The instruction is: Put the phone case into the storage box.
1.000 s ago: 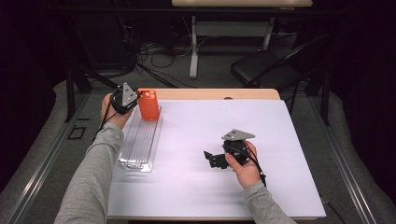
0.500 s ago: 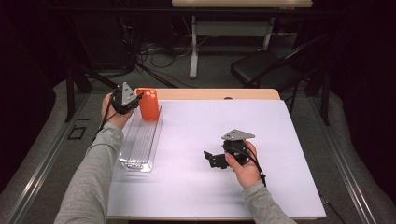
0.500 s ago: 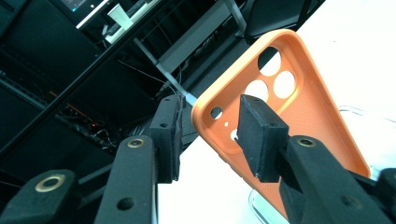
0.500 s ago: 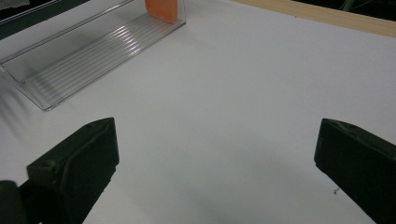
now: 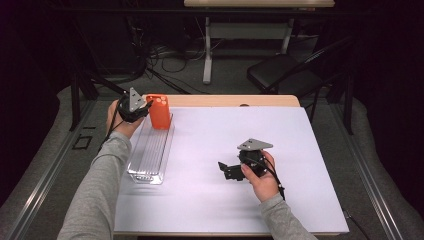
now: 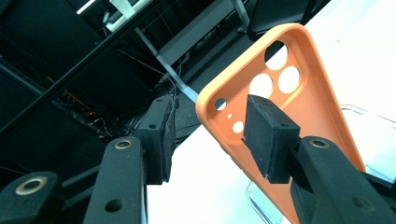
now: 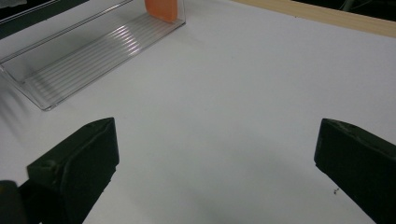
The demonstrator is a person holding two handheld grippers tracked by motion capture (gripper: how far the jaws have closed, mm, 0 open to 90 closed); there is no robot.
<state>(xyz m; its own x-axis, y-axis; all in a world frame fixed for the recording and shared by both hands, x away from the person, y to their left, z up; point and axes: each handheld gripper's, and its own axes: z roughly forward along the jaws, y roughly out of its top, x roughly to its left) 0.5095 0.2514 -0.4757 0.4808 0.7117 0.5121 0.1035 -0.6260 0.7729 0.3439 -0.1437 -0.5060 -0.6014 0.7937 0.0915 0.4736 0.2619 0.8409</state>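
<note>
The left gripper point(image 6: 205, 135) stands with its 2 black jaws part open, and they have just been opening. The orange soft-plastic phone case with round camera cut-outs point(image 6: 299, 98) lies between them, but the pads look clear of it: one pad stands apart from the case's edge with dark background showing in the gap, and the other sits in front of the case's inner face, where contact cannot be ruled out. The grip looks let go.

The case stands upright at the far end of the clear ribbed plastic rack point(image 5: 150, 150), its long axis near vertical and its camera end up, as the high view shows point(image 5: 159, 111). The left gripper point(image 5: 142, 107) is just beside the case, on the rack's far left.

The right gripper point(image 7: 215, 154) rests with its jaws wide apart and nothing between them, over the bare white table top point(image 7: 243, 84). In the high view it point(image 5: 227, 170) lies well apart from the rack, to its right and nearer the person.

The left hand is far nearer the case. Judged from this, a straight withdrawal away from the rack would leave the case standing; a sideways drag could tip it.
</note>
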